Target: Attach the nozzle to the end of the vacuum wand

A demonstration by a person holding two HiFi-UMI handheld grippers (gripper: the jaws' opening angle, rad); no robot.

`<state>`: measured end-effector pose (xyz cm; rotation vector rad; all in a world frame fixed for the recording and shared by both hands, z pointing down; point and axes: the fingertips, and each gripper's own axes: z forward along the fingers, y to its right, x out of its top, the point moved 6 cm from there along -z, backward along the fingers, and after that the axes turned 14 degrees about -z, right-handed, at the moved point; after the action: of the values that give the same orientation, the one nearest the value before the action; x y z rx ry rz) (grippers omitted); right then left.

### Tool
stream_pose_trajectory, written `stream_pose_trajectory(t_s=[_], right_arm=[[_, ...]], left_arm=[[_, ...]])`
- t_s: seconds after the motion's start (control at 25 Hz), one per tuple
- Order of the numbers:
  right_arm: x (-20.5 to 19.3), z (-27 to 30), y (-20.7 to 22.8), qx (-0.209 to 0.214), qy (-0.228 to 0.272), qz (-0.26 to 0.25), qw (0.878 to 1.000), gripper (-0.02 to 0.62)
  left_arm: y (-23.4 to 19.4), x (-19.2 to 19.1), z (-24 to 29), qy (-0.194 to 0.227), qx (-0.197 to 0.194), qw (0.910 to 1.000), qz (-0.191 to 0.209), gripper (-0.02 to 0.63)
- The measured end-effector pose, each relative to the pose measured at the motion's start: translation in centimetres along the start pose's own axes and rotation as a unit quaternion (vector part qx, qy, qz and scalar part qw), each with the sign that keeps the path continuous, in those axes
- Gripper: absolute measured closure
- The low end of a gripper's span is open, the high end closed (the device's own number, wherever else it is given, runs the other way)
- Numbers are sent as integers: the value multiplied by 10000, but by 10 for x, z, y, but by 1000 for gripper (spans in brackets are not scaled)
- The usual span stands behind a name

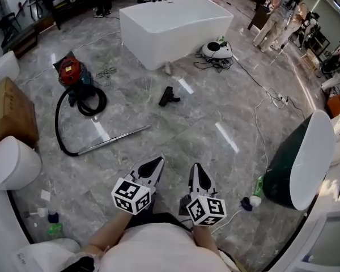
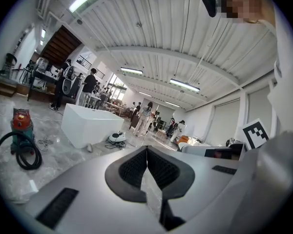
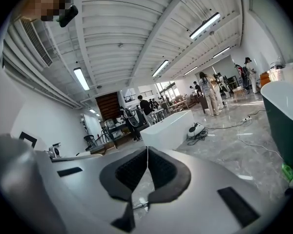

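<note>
And there's the nozzle (image 1: 169, 97), down on the grey marble floor (image 1: 215, 112), well out ahead of both grippers and touching nothing. It's a small black piece, too small and dark to make out in detail. Its long axis seems to run roughly up and down the head view with a slight lean.

Down to its lower left lies the vacuum wand (image 1: 116, 139), a thin metal tube flat on the floor. Its long axis runs from lower left to upper right. The free end points up and right, towards the nozzle's side of the floor but well apart from it. The other end meets the black hose (image 1: 56, 120), which sweeps round and up to the red-topped vacuum cleaner (image 1: 73, 75). The left gripper view catches that cleaner and a loop of hose at its left edge, but I can't pick out wand or nozzle there.

Closer in, the left gripper (image 1: 157, 162) and the right gripper (image 1: 196, 169) sit side by side at the bottom of the head view, marker cubes up, both aimed out across the floor. Each gripper's own view shows its ribbed black pads (image 2: 134, 167) clenched tip to tip on nothing.

Further out stands a white bathtub (image 1: 175, 27), with a round white machine (image 1: 217, 50) and its tangle of cables just beside it. People (image 1: 283, 16) stand at the top right, small and blurred. A cardboard box (image 1: 8, 115) is cut off by the left edge.
</note>
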<state>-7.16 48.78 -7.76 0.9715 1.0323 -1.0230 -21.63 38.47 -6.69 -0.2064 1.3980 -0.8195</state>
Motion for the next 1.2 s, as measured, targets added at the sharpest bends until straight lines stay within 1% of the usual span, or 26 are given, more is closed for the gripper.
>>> stream_pose_trajectory(t_s=[0.16,0.36,0.6,0.76,1.2], right_arm=[[11,32,-5,210,238,106,9994,578],[15,70,-5,209,187,121,9995,578],[16,110,-15,325,186,164,9992,578],[13,125,-17,189,172,190,9995,578],[10,128,7,-319,49,246,9992,578]], left_arm=[[-23,18,16,27,2,10000,-34,597],[-49,39,30,80,11,10000,-42,597],[-81,60,40,126,46,9999,-7,597],[-98,74,45,178,52,9998,-10,597],[-114,76,56,70,24,9999,-108,597]])
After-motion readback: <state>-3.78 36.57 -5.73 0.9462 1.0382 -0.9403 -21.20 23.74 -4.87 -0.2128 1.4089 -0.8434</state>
